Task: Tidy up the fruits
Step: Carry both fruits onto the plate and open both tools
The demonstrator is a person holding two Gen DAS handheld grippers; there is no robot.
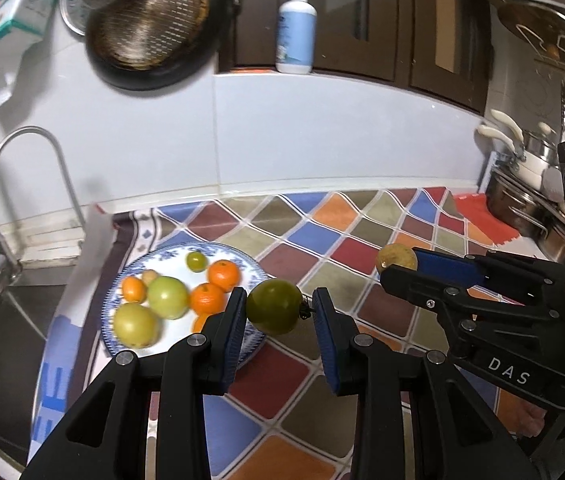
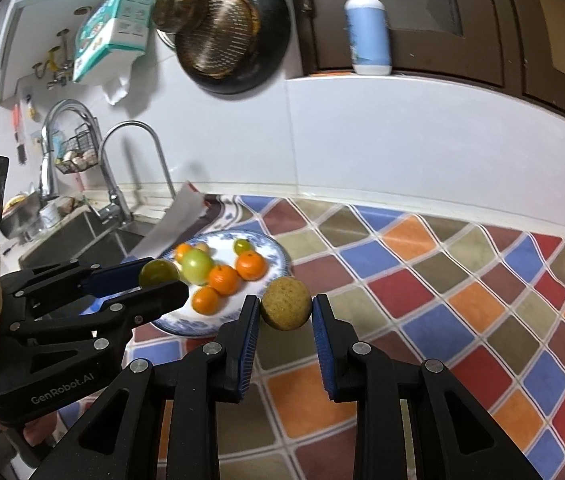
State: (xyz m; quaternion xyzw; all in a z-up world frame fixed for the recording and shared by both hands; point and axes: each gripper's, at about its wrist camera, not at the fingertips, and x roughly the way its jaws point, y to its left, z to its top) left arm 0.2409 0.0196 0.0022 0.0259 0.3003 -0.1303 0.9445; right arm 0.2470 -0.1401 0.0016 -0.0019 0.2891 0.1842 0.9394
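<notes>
My left gripper (image 1: 279, 312) is shut on a dark green round fruit (image 1: 274, 306) and holds it just right of the blue-patterned plate (image 1: 248, 266). The plate carries several oranges (image 1: 223, 275) and green fruits (image 1: 167, 297). My right gripper (image 2: 285, 308) is shut on a brownish-yellow rough round fruit (image 2: 285, 303), held above the cloth right of the plate (image 2: 278, 254). In the left wrist view the right gripper (image 1: 398, 266) shows at the right with its fruit (image 1: 396, 257). In the right wrist view the left gripper (image 2: 160, 276) shows at the left with the green fruit (image 2: 158, 272).
A colourful diamond-patterned cloth (image 1: 362, 248) covers the counter. A sink with a tap (image 1: 30, 184) lies left. Pots (image 1: 530, 184) stand at the far right. A pump bottle (image 1: 296, 28) stands on the ledge, and a dark pan (image 1: 150, 24) hangs on the wall.
</notes>
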